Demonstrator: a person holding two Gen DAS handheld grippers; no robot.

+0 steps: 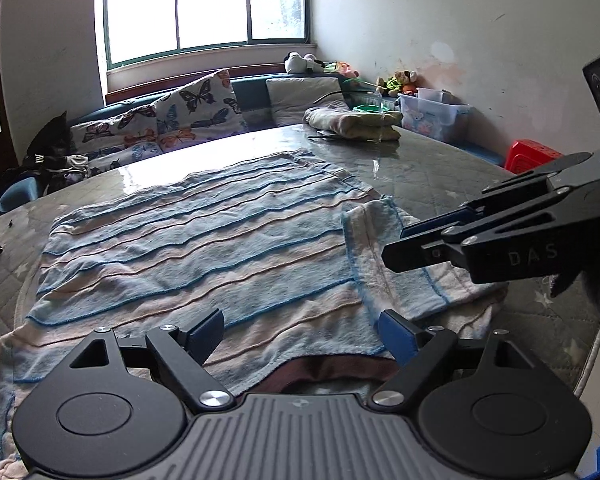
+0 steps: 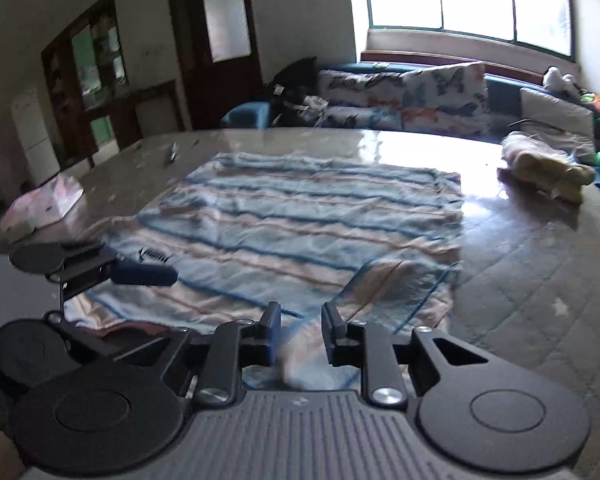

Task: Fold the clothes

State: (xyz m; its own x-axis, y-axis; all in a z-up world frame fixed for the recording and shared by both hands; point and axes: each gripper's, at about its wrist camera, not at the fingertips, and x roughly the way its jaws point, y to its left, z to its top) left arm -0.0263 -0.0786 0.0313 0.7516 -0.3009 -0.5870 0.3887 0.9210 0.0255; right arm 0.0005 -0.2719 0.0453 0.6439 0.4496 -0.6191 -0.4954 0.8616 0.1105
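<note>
I see the striped shirt [image 1: 204,240] spread flat on the table [image 1: 440,168]. My left gripper [image 1: 300,330] hangs with jaws apart above its hem; right gripper [image 2: 300,322] jaws also apart, over the folded sleeve [image 1: 384,256].

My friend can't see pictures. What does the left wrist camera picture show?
A striped blue and pink garment lies spread flat on a grey table, with its right corner folded over. The left gripper is wide open above its near edge, while the right gripper reaches in from the right over the fold.
</note>
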